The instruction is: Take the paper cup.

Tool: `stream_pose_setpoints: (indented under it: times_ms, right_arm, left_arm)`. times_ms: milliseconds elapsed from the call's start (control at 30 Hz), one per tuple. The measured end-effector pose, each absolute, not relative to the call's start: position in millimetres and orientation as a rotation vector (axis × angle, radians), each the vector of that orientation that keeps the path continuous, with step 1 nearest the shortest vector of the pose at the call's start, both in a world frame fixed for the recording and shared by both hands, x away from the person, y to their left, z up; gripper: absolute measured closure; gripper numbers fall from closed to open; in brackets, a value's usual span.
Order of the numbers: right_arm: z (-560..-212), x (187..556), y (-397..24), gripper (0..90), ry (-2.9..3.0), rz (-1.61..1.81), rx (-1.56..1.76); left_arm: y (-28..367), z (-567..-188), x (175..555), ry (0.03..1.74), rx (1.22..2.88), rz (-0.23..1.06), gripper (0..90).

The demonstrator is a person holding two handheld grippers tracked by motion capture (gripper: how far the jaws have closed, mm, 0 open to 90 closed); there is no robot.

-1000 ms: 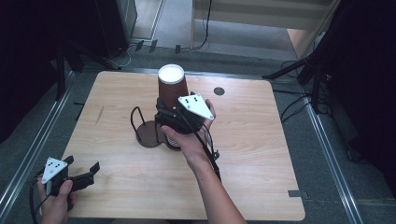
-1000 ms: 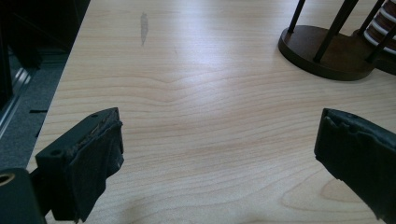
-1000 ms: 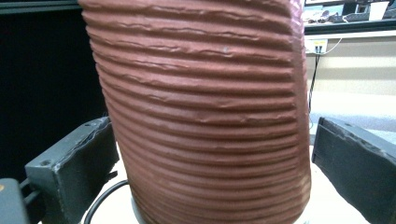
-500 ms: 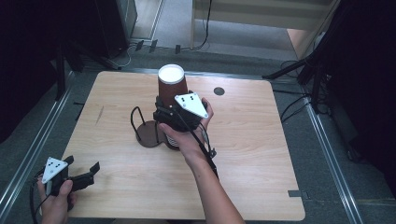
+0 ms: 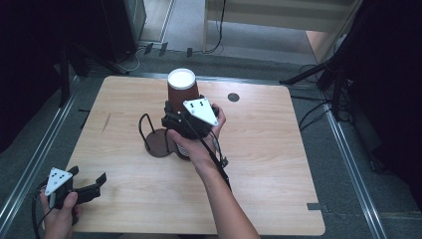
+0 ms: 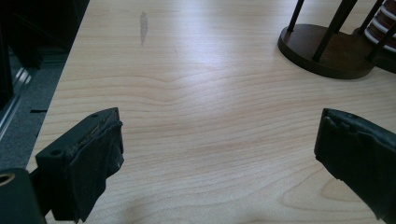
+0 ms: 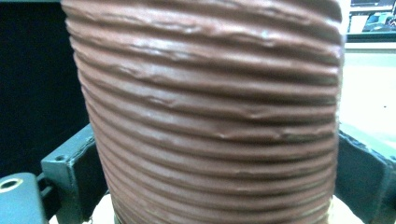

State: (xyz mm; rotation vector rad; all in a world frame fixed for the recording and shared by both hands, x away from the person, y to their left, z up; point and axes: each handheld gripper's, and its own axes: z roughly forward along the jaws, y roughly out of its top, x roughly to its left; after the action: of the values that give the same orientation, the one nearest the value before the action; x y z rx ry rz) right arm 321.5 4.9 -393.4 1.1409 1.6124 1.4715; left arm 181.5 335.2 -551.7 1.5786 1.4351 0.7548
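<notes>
1. Dark floor and black stands surrounded the pale wooden worktop point(image 5: 259, 164).
2. Near its middle stood a brown ribbed paper cup point(image 5: 182, 88), upside down, atop a cup stack beside a dark wire-post holder point(image 5: 155, 139).
3. Right tongs point(image 5: 175, 115) had just been closing; their jaws flanked the cup and pressed its sides.
4. Left tongs point(image 5: 92, 188) rested released at the near-left corner, well apart.
</notes>
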Motion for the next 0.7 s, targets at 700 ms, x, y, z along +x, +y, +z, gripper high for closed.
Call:
stream_pose_setpoints:
  times_ms: [700]
  right_arm:
    - [-383,321,7,8.6,1.584,1.485,1.128]
  left_arm:
    - [335,-552,182,1.428,1.583,0.754,1.7]
